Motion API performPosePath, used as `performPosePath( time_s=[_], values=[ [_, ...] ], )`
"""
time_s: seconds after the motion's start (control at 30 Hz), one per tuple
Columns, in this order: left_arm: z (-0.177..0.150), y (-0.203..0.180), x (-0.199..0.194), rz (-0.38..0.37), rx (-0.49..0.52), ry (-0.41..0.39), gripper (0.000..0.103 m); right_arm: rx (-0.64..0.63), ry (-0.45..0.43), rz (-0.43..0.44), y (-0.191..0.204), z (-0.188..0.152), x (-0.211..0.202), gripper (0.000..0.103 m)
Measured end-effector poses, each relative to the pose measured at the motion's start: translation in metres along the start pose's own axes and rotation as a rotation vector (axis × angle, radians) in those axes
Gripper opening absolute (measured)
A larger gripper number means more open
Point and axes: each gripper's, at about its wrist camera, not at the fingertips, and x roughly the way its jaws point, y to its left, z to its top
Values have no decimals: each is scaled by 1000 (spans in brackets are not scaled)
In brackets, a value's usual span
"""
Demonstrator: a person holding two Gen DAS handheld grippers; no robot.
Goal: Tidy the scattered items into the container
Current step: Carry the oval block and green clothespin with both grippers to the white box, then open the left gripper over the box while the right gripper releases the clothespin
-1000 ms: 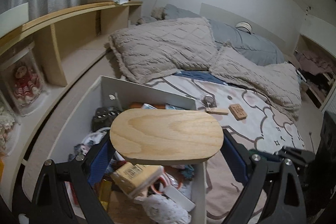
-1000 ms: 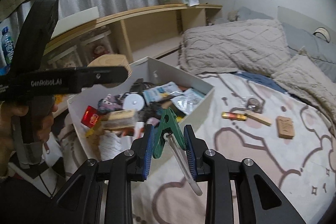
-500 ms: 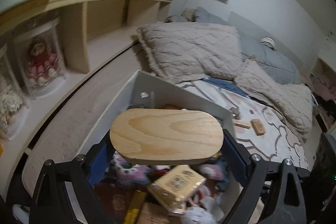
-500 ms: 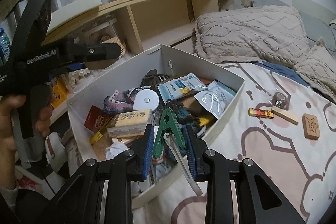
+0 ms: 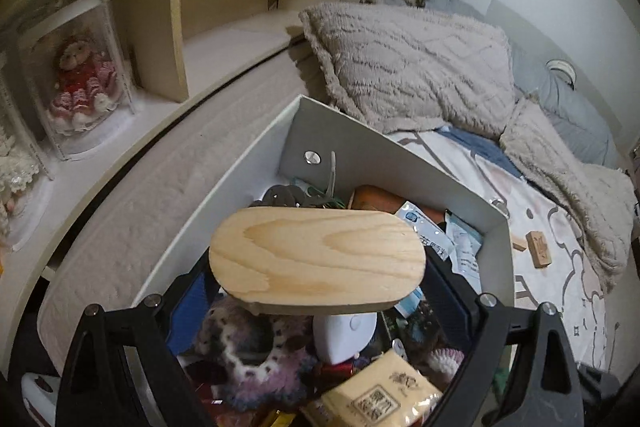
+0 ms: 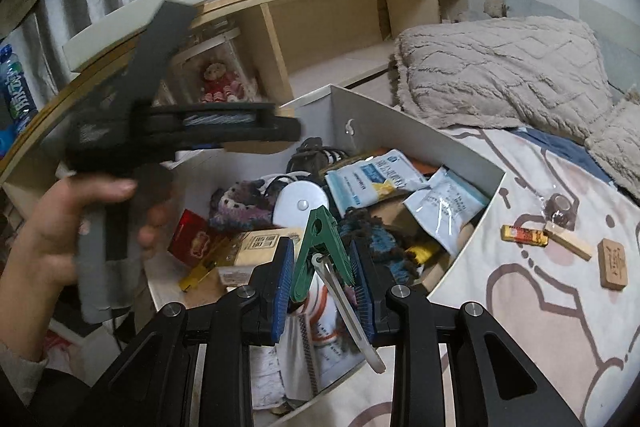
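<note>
While both tools hang over the box, I read the job as well along but unfinished. My left gripper (image 5: 316, 291) is clamped on an oval wooden board (image 5: 316, 259), held flat above the clutter. My right gripper (image 6: 322, 279) is closed on a green clothes peg (image 6: 320, 247) with a white plastic strip (image 6: 348, 311) dangling from it; neither item is dropped yet.

Just beyond the fingers, the white container (image 6: 400, 123) is already crowded: a crocheted piece (image 6: 244, 205), a white disc (image 6: 300, 205), foil sachets (image 6: 444, 203) and a small carton (image 6: 260, 247).

Farther out, at three o'clock in the right wrist view, several things lie loose on the sheet: a small orange bar (image 6: 525, 235), a pale wooden stick (image 6: 568, 245), a stamped wooden block (image 6: 614, 263) and a dark wrapped roll (image 6: 560, 207). Those are left, I judge.

Everything sits on a bed with a bear-pattern sheet (image 6: 540, 327). Beige pillows (image 6: 500, 67) lie at one o'clock, a wooden shelf (image 6: 320, 23) with a doll in red (image 6: 218, 83) at eleven, curtains behind.
</note>
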Motion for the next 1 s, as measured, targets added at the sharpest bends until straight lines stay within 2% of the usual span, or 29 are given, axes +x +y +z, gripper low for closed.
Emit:
performPosePath(
  time_s=[0.13, 0.2, 0.33, 0.53, 0.63, 0.83, 1.0],
  values=[
    [3, 2, 13, 16, 2, 19, 95, 10, 11, 7, -3, -4, 3, 29],
    [6, 8, 19, 17, -31, 30, 95, 13, 13, -3, -6, -4, 3, 29],
    [10, 13, 16, 3, -72, -22, 95, 25, -1, -18, -17, -3, -1, 29],
    [11, 19, 10, -26, -98, -20, 101, 61, -9, -24, -32, 7, -5, 29],
    [9, 21, 7, -34, -99, -14, 101, 96, -3, 1, -38, 11, -4, 29],
    [-1, 18, -5, -65, -58, 5, 101, 122, 26, 26, -30, 7, 7, 29],
    [-13, 15, -28, -60, 14, -17, 101, 107, 42, 83, -14, 2, 13, 29]
  ],
)
